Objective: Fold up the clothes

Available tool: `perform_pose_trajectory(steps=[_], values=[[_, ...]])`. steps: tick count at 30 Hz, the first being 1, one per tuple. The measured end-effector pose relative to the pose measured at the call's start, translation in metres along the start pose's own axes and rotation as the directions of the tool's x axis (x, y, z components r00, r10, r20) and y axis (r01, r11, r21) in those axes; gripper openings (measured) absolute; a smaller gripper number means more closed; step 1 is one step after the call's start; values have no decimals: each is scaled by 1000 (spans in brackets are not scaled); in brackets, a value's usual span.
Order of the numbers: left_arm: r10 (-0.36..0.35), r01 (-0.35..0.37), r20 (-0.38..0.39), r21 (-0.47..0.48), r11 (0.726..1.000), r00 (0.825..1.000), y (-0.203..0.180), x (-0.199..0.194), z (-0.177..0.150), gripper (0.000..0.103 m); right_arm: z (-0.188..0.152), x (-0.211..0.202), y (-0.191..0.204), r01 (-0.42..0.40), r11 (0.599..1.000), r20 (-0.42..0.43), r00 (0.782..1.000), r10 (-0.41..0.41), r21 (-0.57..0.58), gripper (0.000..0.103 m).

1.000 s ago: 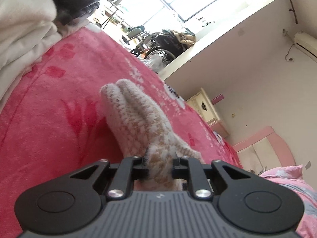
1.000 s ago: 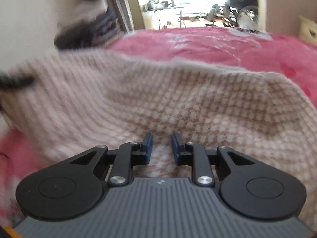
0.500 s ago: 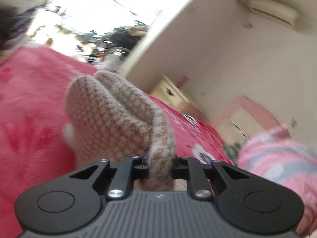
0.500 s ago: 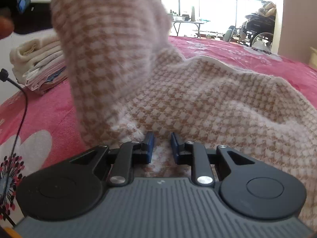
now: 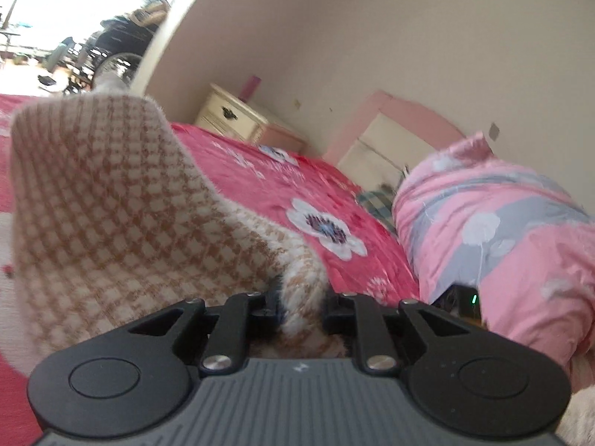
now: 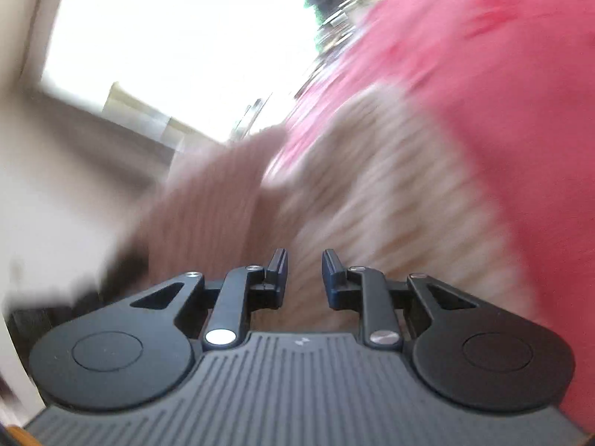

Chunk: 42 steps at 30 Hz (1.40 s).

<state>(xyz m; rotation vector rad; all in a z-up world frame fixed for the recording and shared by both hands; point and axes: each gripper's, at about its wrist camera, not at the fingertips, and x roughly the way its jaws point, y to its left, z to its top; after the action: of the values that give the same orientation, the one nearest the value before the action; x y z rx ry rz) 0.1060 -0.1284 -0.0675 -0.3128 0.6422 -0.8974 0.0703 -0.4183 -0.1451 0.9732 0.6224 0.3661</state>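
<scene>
The bed [image 5: 316,182], covered by a red blanket with white flower prints, carries everything here; its pink headboard [image 5: 405,119] stands at the far edge against the cream wall, and a cream nightstand [image 5: 234,119] sits just beside that far corner. A pink and grey flowered quilt [image 5: 494,230] is heaped along the bed's right edge in the left wrist view.

The sweater [image 5: 100,219], a fuzzy knit in a tan and white check, is lifted off the bed on the left of that view, rising in a broad fold well above the blanket. From there it narrows to a bunched hem that runs straight down into the left tongs [image 5: 300,301]. The left tongs are clamped on that hem: the knit fills the narrow gap between the two black tips and bulges out above and below them.

In the right wrist view everything is smeared by motion. The sweater [image 6: 372,193] shows as a pale striped blur ahead of the right tongs [image 6: 305,278] and directly behind the gap between their tips, with the red blanket [image 6: 502,111] to the right and a bright window [image 6: 178,37] at upper left. The right tongs stand a little apart, tips not meeting; whether cloth is pinched between them cannot be told through the blur
</scene>
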Motion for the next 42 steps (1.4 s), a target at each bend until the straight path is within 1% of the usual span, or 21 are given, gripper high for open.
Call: perform_pose_trajectory(steps=[3, 6, 8, 12, 14, 17, 18, 19, 20, 21, 23, 25, 27, 29, 31, 34, 36, 37, 39, 40, 42], values=[[-23, 28, -54, 89, 996, 998, -12, 27, -10, 18, 23, -29, -20, 25, 995, 100, 994, -34, 93, 20], [-29, 54, -116, 216, 975, 993, -29, 54, -29, 19, 35, -50, -19, 38, 995, 172, 984, -53, 90, 20], [-20, 68, -158, 308, 949, 987, -43, 70, -46, 19, 42, -57, -8, 59, 998, 205, 977, -65, 32, 21], [10, 70, -180, 432, 899, 984, -61, 82, -73, 20, 52, -47, 25, 65, 989, 170, 985, -42, -134, 21], [14, 68, -180, 441, 895, 983, -62, 85, -76, 20, 49, -35, 50, 39, 962, 120, 993, -7, -269, 21], [23, 64, -182, 457, 887, 983, -63, 86, -78, 25, 39, -13, 88, -10, 868, 23, 999, 24, -497, 21], [20, 71, -188, 469, 881, 982, -65, 87, -78, 31, 39, -7, 94, -3, 839, -12, 1000, -5, -544, 22], [20, 73, -187, 478, 875, 982, -68, 83, -77, 35, 35, 5, 92, 47, 811, -38, 996, -84, -583, 22], [20, 75, -187, 488, 870, 982, -71, 79, -75, 42, 31, 16, 90, 93, 777, -60, 984, -165, -622, 21], [19, 77, -186, 494, 866, 982, -73, 74, -74, 43, 27, 27, 86, 129, 745, -79, 968, -237, -654, 21], [-16, 95, -182, 433, 897, 983, -68, 50, -66, 42, 28, 41, 64, 126, 769, -130, 956, -263, -627, 22], [-43, 95, -165, 325, 941, 985, -52, 19, -52, 42, 33, 43, 55, 114, 808, -135, 963, -233, -578, 22], [-57, 85, -123, 230, 969, 991, -36, -14, -36, 41, 32, 40, 57, 111, 793, -124, 965, -229, -598, 22], [-23, 31, -44, 191, 981, 999, -20, -39, -22, 40, 31, 39, 59, 112, 786, -115, 967, -227, -608, 23], [50, -44, -20, 233, 971, 999, -14, -36, -14, 39, 30, 37, 60, 114, 788, -107, 969, -223, -606, 23], [160, -132, -50, 353, 926, 986, -10, -9, -26, 36, 31, 34, 64, 148, 773, -63, 970, -235, -617, 23], [175, -154, -11, 428, 890, 984, -13, -1, -36, 37, 35, 29, 72, 183, 753, -12, 969, -245, -632, 24], [182, -162, -1, 443, 881, 983, -15, 5, -36, 37, 37, 22, 80, 181, 760, 13, 975, -221, -624, 24], [184, -171, 13, 432, 885, 983, -16, 10, -40, 37, 41, 11, 103, 169, 757, 58, 983, -172, -631, 24], [185, -175, 18, 427, 887, 983, -16, 12, -41, 37, 42, 8, 119, 161, 744, 77, 986, -146, -648, 24], [190, -183, 26, 427, 886, 981, -15, 16, -44, 37, 39, 18, 159, 142, 667, 92, 990, -110, -731, 24]])
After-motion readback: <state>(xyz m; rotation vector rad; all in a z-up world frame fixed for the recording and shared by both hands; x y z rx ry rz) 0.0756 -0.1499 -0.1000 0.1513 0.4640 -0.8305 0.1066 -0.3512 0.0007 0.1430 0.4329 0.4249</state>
